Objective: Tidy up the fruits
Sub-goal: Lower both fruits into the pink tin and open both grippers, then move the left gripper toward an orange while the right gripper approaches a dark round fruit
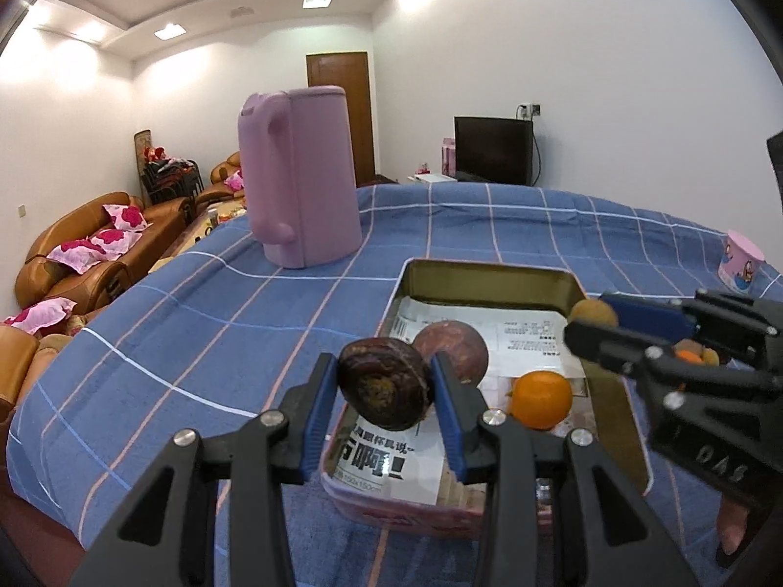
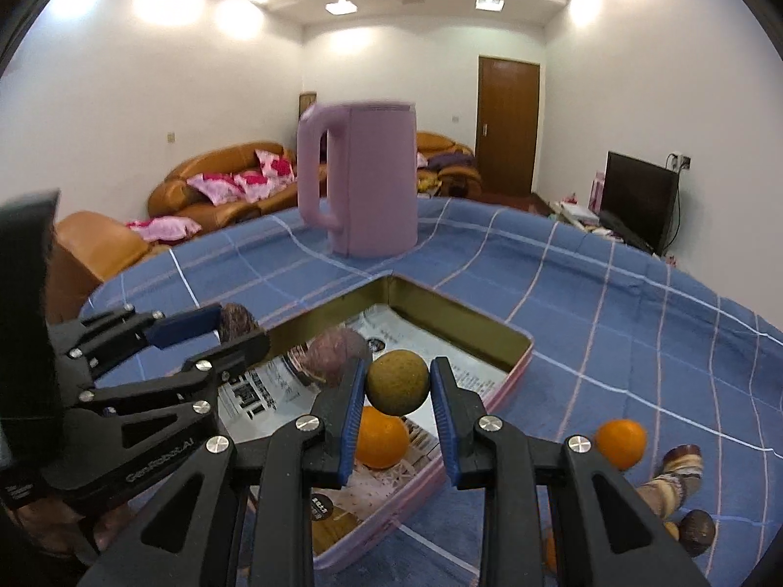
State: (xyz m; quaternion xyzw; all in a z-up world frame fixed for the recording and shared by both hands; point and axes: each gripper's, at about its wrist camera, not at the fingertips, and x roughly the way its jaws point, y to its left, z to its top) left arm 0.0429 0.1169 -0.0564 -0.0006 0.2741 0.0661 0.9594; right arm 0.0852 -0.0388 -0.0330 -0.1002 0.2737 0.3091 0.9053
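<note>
While your left gripper [image 1: 384, 384] clamps a dark purple passion fruit [image 1: 384, 381] over the tin tray [image 1: 489, 279], your right gripper [image 2: 397, 389] grasps a brown-green round fruit [image 2: 398, 381] above the same tray. Inside, on printed paper, lie a second passion fruit [image 1: 457, 347] and an orange [image 1: 541, 398]; each gripper crowds the other's side. Beyond stands a lilac kettle [image 1: 301, 181]; another orange [image 2: 620, 442] rests on the blue checked cloth [image 1: 195, 303]. Sofas [image 1: 83, 249], a door [image 2: 509, 124] and a television [image 1: 492, 149] line the room.

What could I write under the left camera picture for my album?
Left gripper holds a dark purple fruit over the tin box, right gripper brings a brownish round fruit.
</note>
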